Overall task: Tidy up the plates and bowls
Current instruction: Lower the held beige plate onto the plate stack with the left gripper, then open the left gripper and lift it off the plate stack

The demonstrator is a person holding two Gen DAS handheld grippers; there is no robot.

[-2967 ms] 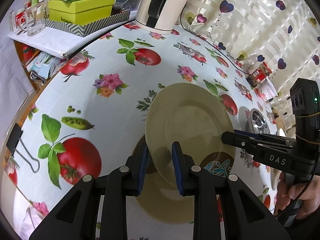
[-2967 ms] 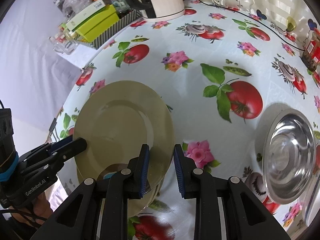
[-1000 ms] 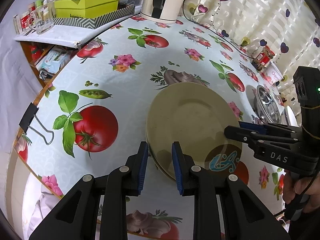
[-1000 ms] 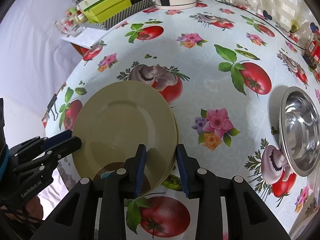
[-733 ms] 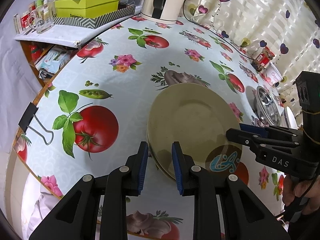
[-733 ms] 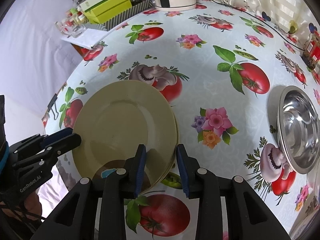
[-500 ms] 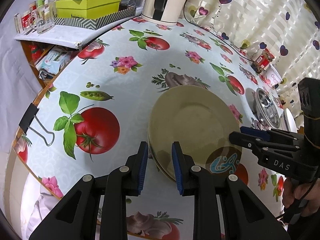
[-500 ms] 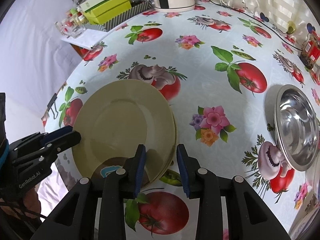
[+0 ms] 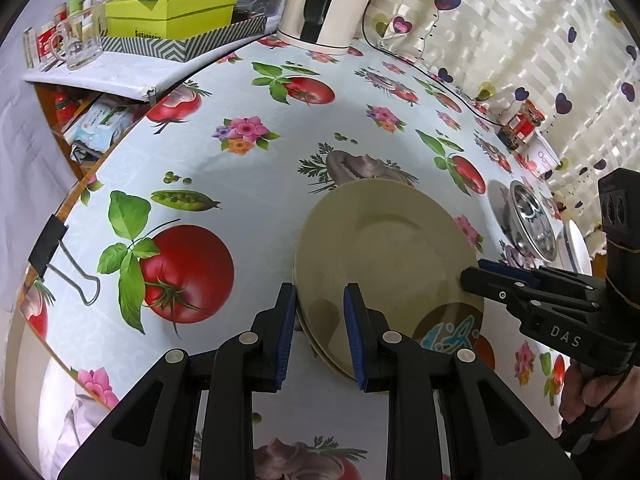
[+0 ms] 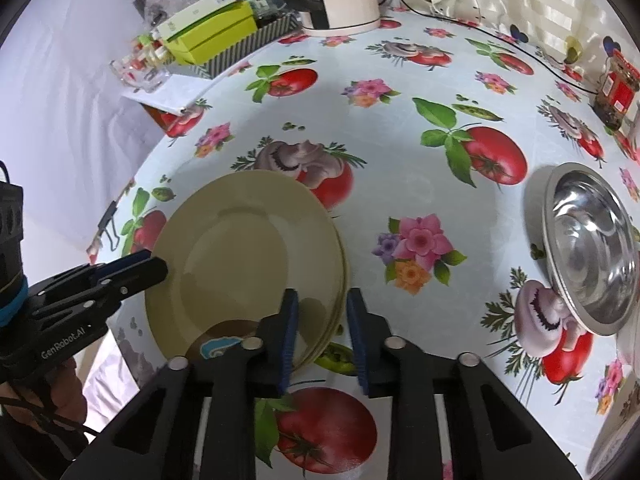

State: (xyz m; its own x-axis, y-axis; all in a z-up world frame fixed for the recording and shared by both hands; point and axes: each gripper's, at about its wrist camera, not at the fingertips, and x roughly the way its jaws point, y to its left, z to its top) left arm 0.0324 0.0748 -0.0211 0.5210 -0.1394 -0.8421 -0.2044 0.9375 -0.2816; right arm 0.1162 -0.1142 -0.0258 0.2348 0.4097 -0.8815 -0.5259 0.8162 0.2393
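Lowered since three seconds ago, the beige plate (image 10: 256, 256) that I was carrying tilted above the tomato-print tabletop (image 9: 256, 184) now sits flat on top of the other plates, making one stack near the tabletop's front edge; in the last second it has barely shifted, so I judge the placing done. My left gripper (image 9: 318, 334) has its blue-padded fingers (image 9: 286, 332) apart, straddling the near rim of the stack, and I see no clamping on it from the left wrist view. My right gripper (image 10: 322, 336) likewise brackets the stack's right edge with its fingers (image 10: 289, 336) spread; whether a pad touches the rim I cannot tell. Across the stack, each view shows the other gripper's tips resting at the plate's rim. For the task, this reads as the plates gathered, with the steel bowl (image 10: 592, 252) sitting well apart to the right, not yet dealt with. I would back both grippers off gently, since a snagged rim could slide the top plate off-centre.
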